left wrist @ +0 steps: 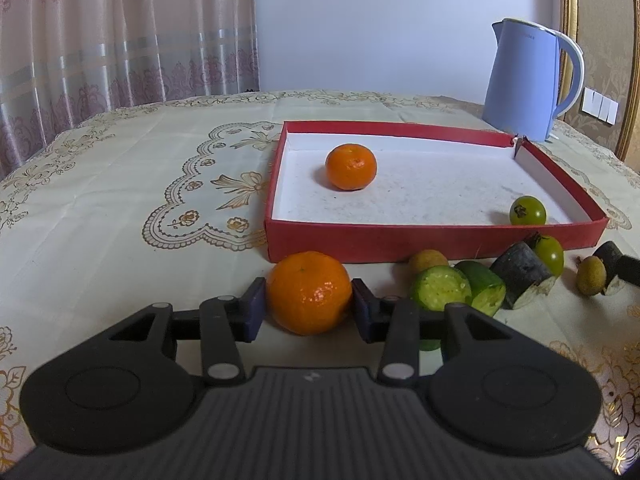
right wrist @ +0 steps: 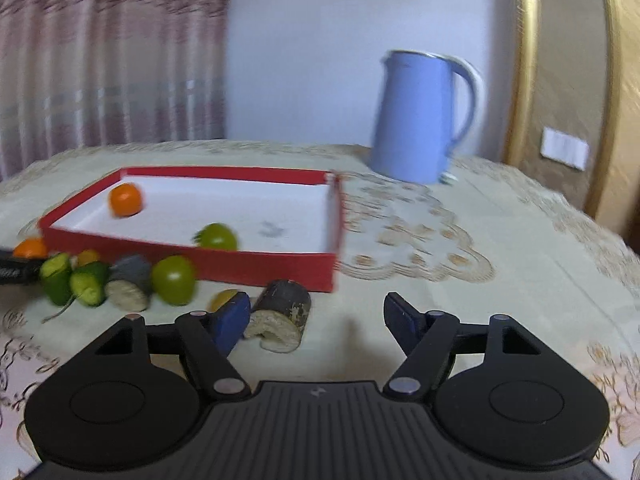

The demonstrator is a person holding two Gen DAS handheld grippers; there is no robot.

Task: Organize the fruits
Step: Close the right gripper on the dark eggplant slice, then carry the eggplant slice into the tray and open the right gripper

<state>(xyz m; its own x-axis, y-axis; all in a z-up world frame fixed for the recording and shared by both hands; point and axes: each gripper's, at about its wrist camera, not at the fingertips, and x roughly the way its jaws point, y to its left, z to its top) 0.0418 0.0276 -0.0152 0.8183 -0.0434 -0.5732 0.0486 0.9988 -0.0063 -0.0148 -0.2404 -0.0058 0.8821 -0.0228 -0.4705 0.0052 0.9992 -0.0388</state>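
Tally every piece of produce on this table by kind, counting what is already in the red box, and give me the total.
Mandarins: 2
Green tomatoes: 2
Cucumber pieces: 2
Dark-skinned pieces: 2
Small yellow-brown fruits: 2
Total: 10

Soft daylight; right view motion-blurred

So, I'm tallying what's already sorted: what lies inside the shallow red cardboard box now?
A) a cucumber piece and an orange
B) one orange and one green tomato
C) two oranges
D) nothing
B: the shallow red cardboard box holds one round orange and one small green tomato.
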